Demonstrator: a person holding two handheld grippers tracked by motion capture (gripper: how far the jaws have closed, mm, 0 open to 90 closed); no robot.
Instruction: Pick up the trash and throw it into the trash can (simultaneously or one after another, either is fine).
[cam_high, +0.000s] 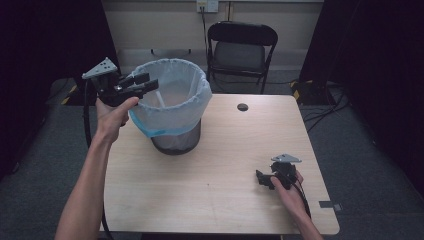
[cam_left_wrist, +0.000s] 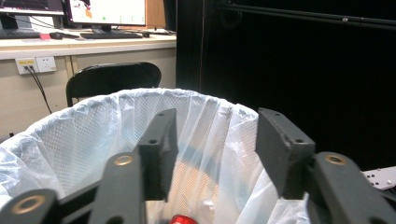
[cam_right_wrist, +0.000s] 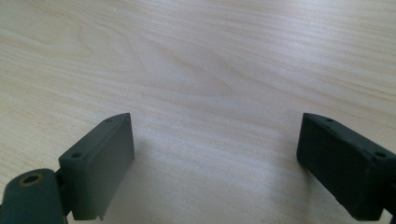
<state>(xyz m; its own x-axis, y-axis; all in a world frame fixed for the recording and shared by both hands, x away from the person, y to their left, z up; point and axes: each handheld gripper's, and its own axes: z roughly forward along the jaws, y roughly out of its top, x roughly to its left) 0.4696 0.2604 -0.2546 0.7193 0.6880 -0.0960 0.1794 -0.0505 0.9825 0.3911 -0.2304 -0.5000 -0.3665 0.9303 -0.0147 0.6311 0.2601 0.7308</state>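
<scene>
Behind the desk (cam_high: 220, 165) a chair (cam_high: 241, 47) was seen; the left gripper (cam_high: 145, 84), jaws parted and empty, was held over the bin (cam_high: 172, 107); the right gripper (cam_high: 263, 179), likewise agape, was rested near the right edge; any release should be kept well inside the rim.

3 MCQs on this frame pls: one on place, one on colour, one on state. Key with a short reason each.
1. Where is the left hand-held gripper?
A. flat on the table
B. at the rim of the bin
C. under the chair

2. What colour is the liner bag in the wire-mesh bin?
A. pale blue-white
B. black
C. yellow

3. What state is the right hand-held gripper in?
A. shut on a can
B. shut on the bag
C. open, nothing between its jaws

Key:
1 B: the high view shows it raised at the bin's left rim, and its own view looks into the bag.
2 A: the bag folded over the rim is translucent pale blue-white.
3 C: the right gripper view shows its jaws wide apart over bare table.
</scene>
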